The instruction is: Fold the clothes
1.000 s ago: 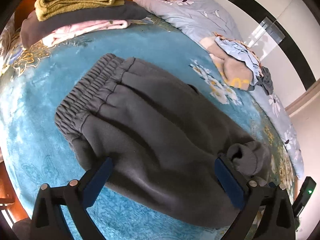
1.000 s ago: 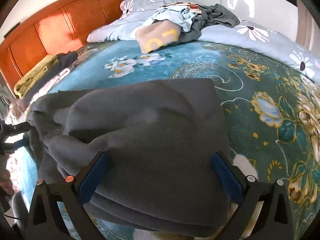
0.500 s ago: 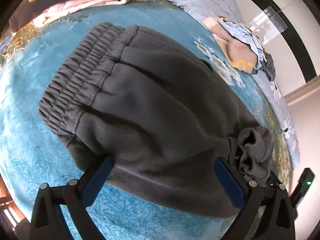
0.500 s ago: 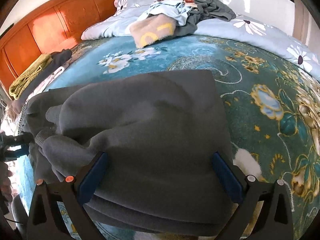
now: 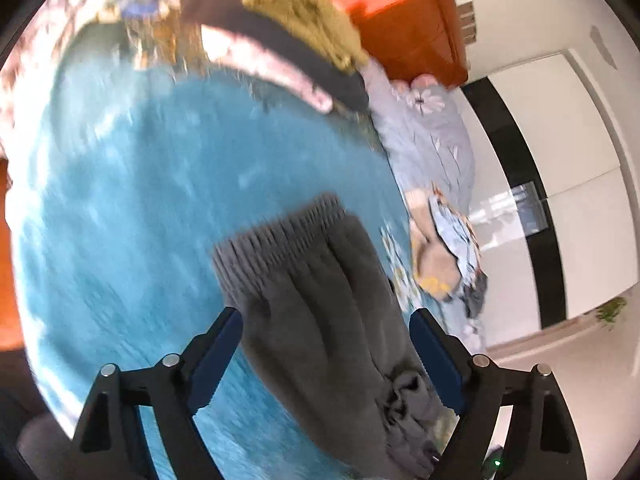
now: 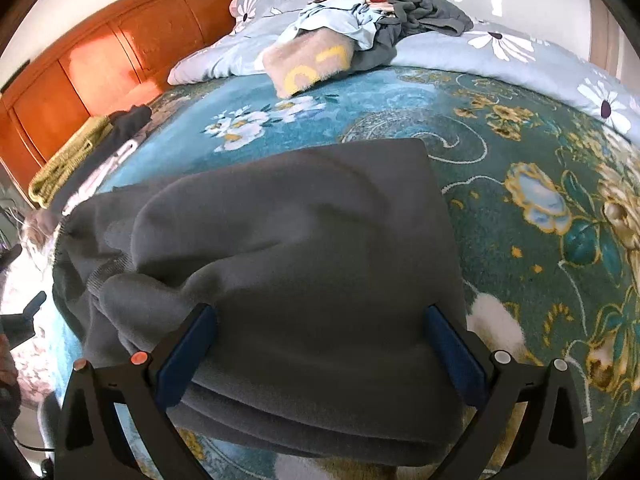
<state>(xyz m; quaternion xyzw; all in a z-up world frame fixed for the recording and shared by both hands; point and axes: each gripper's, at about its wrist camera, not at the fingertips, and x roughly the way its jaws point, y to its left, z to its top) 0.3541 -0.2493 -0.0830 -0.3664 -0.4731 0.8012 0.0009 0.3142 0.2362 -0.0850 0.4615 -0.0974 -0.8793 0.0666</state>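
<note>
Trousers (image 6: 304, 264), grey and folded, lay on the blanket (image 6: 540, 184) between the spread fingers of the right gripper (image 6: 320, 344). Left gripper (image 5: 326, 340) fingers were likewise spread, flanking the waistband (image 5: 280, 236).

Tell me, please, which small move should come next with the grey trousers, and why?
Probably lower both open grippers onto the folded grey trousers and press them flat. The left gripper and right gripper straddle the cloth without pinching, and a cuff bunches up at the near end.
</note>
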